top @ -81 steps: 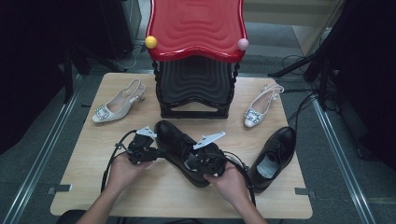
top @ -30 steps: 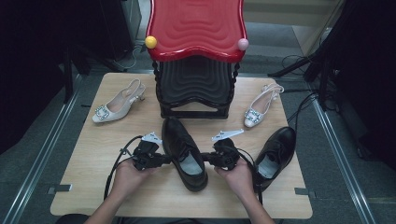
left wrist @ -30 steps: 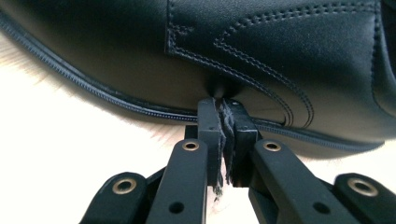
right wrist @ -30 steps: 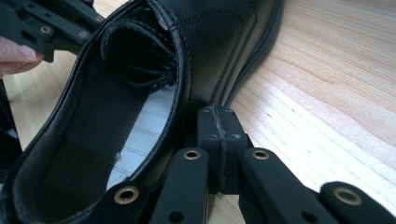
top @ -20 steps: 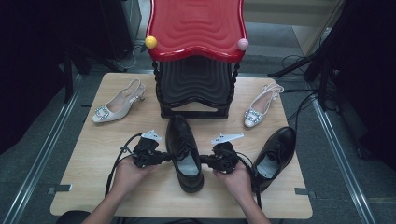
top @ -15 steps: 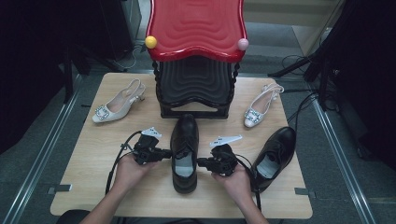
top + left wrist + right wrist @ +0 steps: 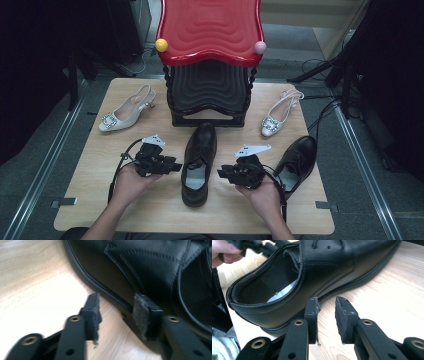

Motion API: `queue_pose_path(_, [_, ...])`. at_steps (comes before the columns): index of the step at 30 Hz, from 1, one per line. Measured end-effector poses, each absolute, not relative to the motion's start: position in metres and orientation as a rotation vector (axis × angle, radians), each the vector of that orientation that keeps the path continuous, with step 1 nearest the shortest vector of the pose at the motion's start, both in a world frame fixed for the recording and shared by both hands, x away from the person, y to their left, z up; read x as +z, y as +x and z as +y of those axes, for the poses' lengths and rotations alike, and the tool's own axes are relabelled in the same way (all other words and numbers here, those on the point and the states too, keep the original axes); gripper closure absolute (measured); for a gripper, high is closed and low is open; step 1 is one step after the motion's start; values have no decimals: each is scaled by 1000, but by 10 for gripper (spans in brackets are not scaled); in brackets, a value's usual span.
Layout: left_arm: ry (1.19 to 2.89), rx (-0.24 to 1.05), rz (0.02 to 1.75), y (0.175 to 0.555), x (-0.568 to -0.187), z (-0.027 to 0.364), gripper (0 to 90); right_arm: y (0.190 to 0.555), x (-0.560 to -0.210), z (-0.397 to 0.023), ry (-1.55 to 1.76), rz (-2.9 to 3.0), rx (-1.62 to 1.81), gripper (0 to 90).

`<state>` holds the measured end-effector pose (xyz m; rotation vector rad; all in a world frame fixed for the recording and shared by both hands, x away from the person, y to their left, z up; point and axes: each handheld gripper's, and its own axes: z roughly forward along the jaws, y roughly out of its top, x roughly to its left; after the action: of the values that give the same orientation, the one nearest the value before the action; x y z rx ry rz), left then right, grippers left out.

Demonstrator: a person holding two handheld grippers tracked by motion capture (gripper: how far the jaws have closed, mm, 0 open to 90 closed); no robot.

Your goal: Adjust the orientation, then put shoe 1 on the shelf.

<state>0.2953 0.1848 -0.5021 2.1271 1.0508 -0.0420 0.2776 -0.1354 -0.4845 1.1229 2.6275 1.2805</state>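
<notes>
A black leather lace-up shoe stands on the wooden table, its toe toward the red-topped rack. My left gripper lies just left of the shoe and my right gripper just right of it. Both point inward at its sides. In the left gripper view the open gripper has bare wood in its gap, and one pad sits against the shoe's sole edge. In the right gripper view the gripper stands open beside the shoe's heel, gripping nothing. Both sets of jaws have just been opening.
A second black shoe lies at the right. One pale slingback heel sits back left and another back right. The black rack with a red top stands at the table's far middle. The other hand appears beyond the shoe.
The black shoe has swung from a slant to straight, with its toe toward the rack. Both grippers have let go of it and now stand open at its sides.
</notes>
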Motion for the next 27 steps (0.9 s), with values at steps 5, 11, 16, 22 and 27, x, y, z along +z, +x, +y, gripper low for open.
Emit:
queue_pose_path(5, [2126,-61,1030,289,-502,189,447,280,-474,-140,1130,2623,1281,737])
queue_pose_path(11, [2134,-43,1032,284,-504,193,404,283,-467,-149,1102,2616,1273,733])
queue_pose_path(16, [2113,-47,1051,282,-504,197,393,286,-469,-156,1128,2621,1253,713])
queue_pose_path(22, [2115,-43,1046,282,-504,199,388,288,-463,-167,1151,2621,1260,817])
queue_pose_path(27, [2109,-45,1042,288,-503,198,387,284,-457,-183,1199,2588,1245,886])
